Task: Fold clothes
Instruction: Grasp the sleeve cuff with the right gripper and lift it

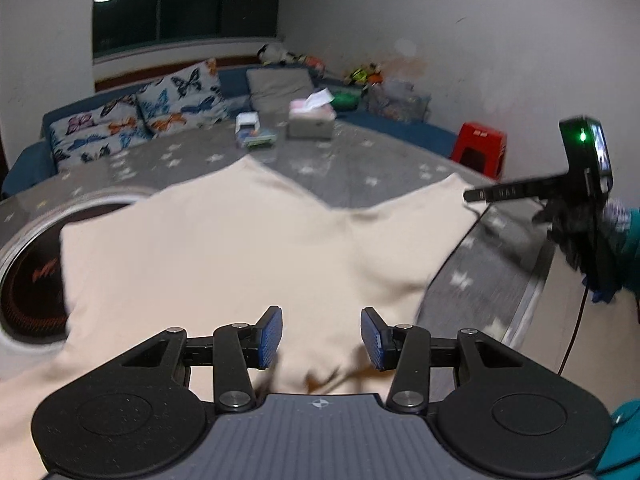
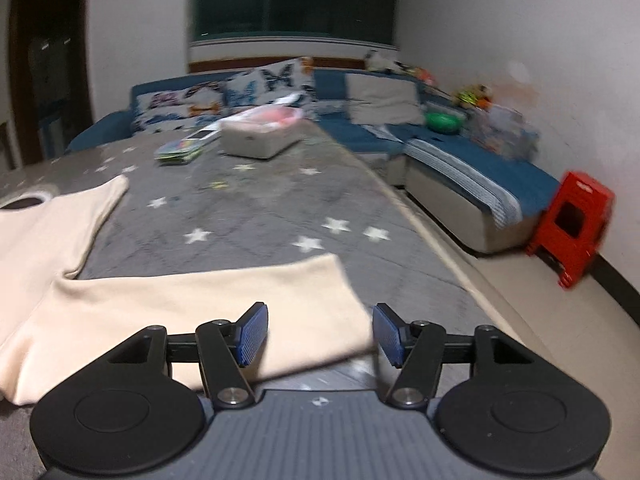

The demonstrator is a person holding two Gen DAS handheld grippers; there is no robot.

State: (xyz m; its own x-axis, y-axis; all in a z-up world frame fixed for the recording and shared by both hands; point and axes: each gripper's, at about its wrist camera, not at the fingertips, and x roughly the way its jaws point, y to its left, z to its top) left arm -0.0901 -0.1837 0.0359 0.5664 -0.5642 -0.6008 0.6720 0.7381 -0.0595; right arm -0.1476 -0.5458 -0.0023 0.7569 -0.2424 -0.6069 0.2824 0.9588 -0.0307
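Note:
A cream garment (image 1: 240, 248) lies spread on the grey star-patterned tablecloth (image 1: 340, 176), with two pointed parts reaching towards the far side. My left gripper (image 1: 322, 338) hovers open over its near part, its blue pads apart and not pressing the cloth. In the right wrist view a sleeve of the same garment (image 2: 180, 304) lies flat, and its end sits under my right gripper (image 2: 320, 334). That gripper is open, with its pads clear of the fabric. The left wrist view shows the right gripper (image 1: 474, 195) from the side, at the garment's right tip.
A round cooktop (image 1: 32, 280) is set in the table at the left, partly under the garment. A tissue box (image 1: 311, 118) and small packets sit at the far end. Past the table's right edge are a blue sofa (image 2: 460, 160) and a red stool (image 2: 572, 224).

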